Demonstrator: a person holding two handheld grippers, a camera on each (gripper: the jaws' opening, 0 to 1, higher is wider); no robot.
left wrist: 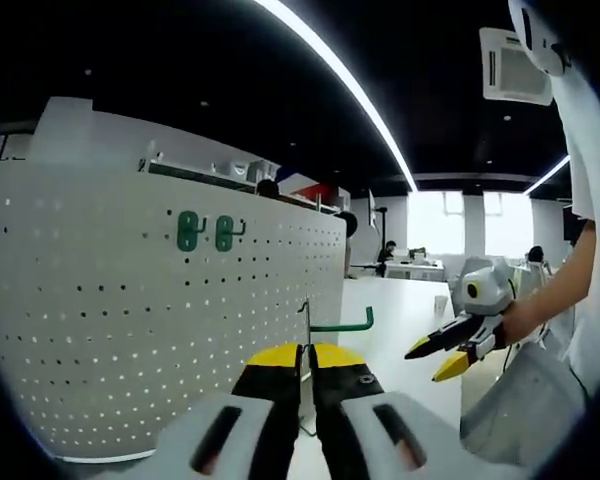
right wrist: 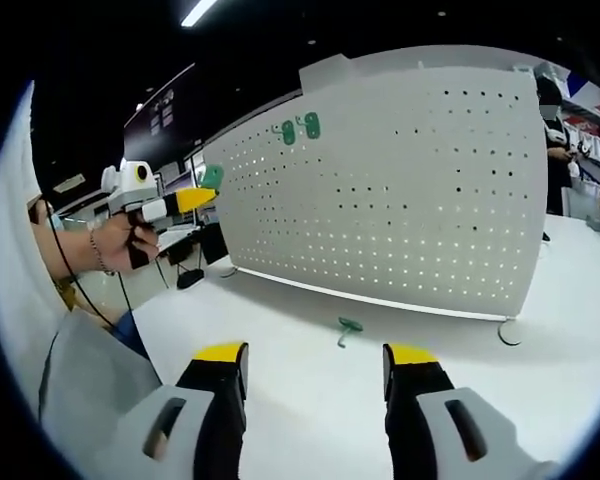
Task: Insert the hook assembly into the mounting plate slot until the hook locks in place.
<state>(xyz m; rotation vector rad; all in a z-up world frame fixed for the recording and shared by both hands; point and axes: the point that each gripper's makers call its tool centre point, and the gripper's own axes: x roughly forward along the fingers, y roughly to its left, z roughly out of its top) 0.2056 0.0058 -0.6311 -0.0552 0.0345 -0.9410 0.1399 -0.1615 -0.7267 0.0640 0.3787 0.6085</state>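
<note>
The left gripper (left wrist: 306, 362), jaws closed on a green hook (left wrist: 342, 324), should meet the pegboard (left wrist: 130, 330) squarely; the right gripper (right wrist: 315, 362) is wide open, empty

I find nothing I can read in either view. In my right gripper view a dark wall panel (right wrist: 163, 112) behind the pegboard (right wrist: 400, 180) carries a few pale marks that may be lettering, but they are too small and blurred for me to make out. The green hooks (left wrist: 205, 231) on the pegboard bear no legible print.
</note>
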